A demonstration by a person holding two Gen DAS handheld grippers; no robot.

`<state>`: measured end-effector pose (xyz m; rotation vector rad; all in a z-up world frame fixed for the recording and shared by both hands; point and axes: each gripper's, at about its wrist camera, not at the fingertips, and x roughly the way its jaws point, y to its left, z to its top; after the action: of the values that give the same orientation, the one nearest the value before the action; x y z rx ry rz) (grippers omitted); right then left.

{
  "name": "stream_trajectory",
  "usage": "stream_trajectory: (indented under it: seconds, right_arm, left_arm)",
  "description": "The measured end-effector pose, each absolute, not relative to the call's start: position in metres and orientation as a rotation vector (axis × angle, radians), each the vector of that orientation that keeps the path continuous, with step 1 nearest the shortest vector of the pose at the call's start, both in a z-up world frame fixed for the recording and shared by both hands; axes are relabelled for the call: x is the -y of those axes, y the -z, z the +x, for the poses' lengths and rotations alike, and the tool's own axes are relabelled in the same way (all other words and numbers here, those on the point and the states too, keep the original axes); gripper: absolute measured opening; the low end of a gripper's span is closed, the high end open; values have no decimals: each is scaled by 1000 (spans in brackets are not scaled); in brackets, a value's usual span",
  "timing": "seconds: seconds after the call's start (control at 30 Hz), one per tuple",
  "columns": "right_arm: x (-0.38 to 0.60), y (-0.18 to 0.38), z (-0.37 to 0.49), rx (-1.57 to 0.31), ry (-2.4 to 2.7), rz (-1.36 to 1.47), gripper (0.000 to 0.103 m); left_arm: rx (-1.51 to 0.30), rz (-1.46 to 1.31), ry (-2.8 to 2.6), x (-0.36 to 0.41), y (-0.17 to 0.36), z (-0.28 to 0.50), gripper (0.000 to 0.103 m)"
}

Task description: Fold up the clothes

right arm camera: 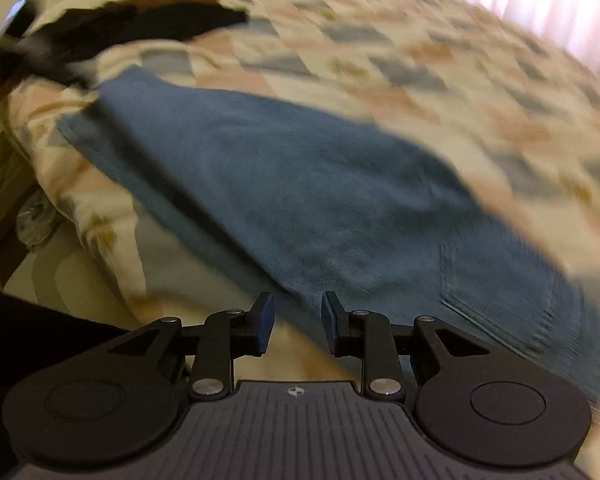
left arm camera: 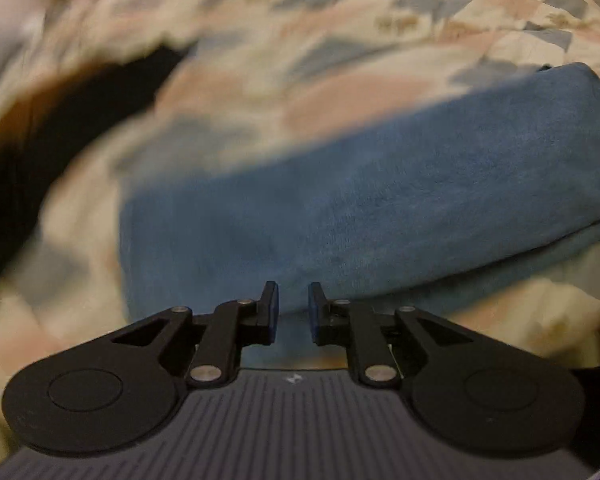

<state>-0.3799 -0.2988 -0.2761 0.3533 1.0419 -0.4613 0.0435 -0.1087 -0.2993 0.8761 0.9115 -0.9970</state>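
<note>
A bed covered by a cream quilt [right arm camera: 380, 60] patterned with grey-blue and peach diamonds fills both views. Across it lies the garment to be folded, a pair of blue denim jeans [right arm camera: 300, 184], spread fairly flat; a stitched back pocket [right arm camera: 508, 292] shows toward the right of the right wrist view, so the waist end seems to be on that side and the legs run away to the upper left. In the left wrist view the same jeans [left arm camera: 380, 200] stretch as a broad band, their near edge just ahead of the claw. Farther off on the quilt sits a rumpled black garment [right arm camera: 148, 24], apart from the jeans.

The left claw [left arm camera: 293, 312] stands narrowly parted with nothing between its pads, hovering at the jeans' near edge. The right claw [right arm camera: 298, 326] is parted a little wider, also empty, over the spot where the denim edge meets the quilt.

Both views are smeared by motion, so exact contact with the cloth cannot be told.

The main risk, as I judge it, is pinching quilt along with denim, since the edge lies flush on the soft cover; lifting would then drag the bedding. With gaps this narrow, the thick layered denim may also fail to enter, leaving a shallow hold on one layer that slips mid-fold and skews the crease.
</note>
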Motion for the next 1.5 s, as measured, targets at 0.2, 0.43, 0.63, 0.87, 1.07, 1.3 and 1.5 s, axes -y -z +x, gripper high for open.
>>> stream_trajectory:
  seconds: [0.2,0.43,0.63,0.87,1.07,1.3,1.5]
  right_arm:
    - [355,284,-457,-913,875,722,51]
    - [423,286,-535,-655,1193,941,59]
    - [415,297,-551,-520,1211,1099,59]
    - [403,330,-545,-463,1238,1232,59]
    - [401,337,-551,-426,1317,1263,59]
    - [391,337,-567,-335,1389,1319,59]
    - [381,338,-580,-209,1430,1366,59]
  left_arm:
    - [-1022,639,891,87,302,33,21]
    - [-972,561,1001,134,285,28,31]
    - [-1059,447,956,136,302,29,38]
    - [-1184,99,587,69,328,108,45]
    - [-1223,-232,369,29,363,179,52]
    - [-1171,-284,351,31,388,214,39]
    - [-1102,-141,446,42,372,212,2]
